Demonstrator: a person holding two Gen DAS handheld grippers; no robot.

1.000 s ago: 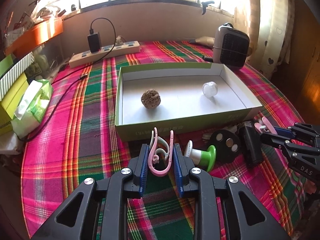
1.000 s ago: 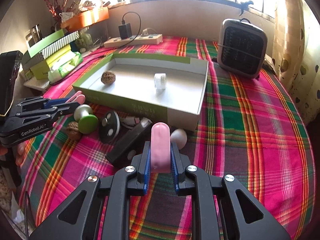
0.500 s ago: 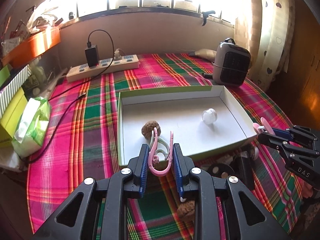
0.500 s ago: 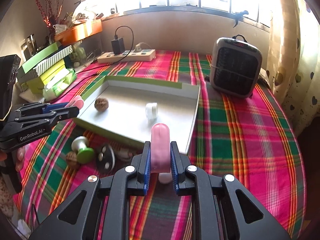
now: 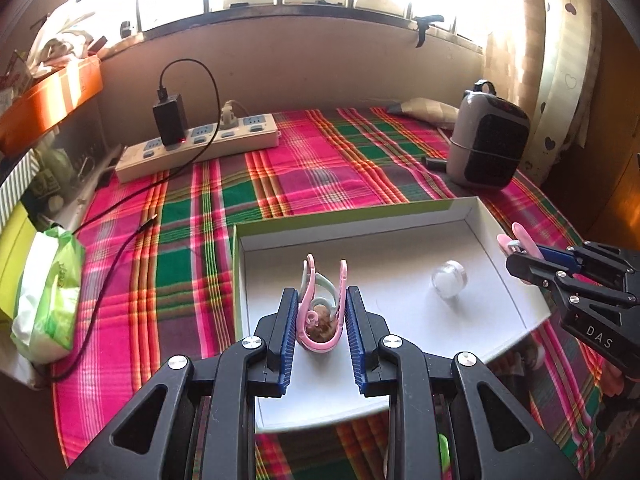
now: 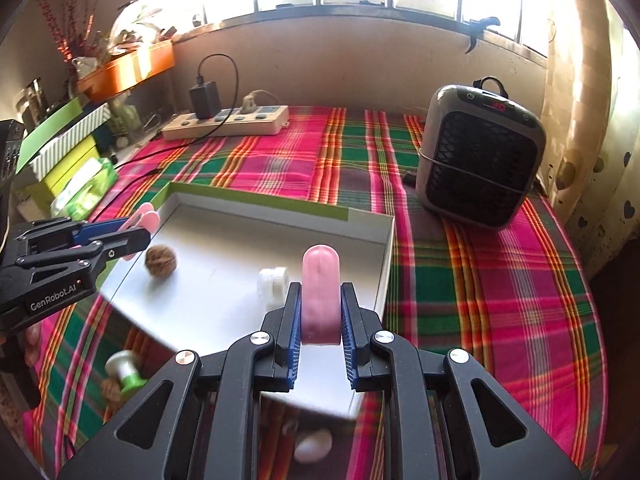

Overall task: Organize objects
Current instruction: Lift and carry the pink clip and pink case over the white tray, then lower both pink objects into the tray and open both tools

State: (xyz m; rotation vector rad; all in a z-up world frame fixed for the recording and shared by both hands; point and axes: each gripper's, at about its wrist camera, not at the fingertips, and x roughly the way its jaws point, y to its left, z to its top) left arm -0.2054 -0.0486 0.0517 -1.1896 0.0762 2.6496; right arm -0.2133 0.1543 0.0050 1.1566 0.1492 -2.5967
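Black tongs [image 5: 320, 320], blue ribbed pads [image 5: 289, 336], silver screws.

I see the shallow green-sided box [image 5: 400, 216] with a white floor across the middle of both frames. Inside it a brown walnut [image 6: 160, 261] lies toward the left of the right wrist view, and a small clear-white round cap [image 5: 449, 279] right of centre in the left wrist view. A pink and mint clip [image 5: 322, 305] stands upright at lower centre there. A pink rounded block [image 6: 320, 293] stands upright at centre of the right wrist view.
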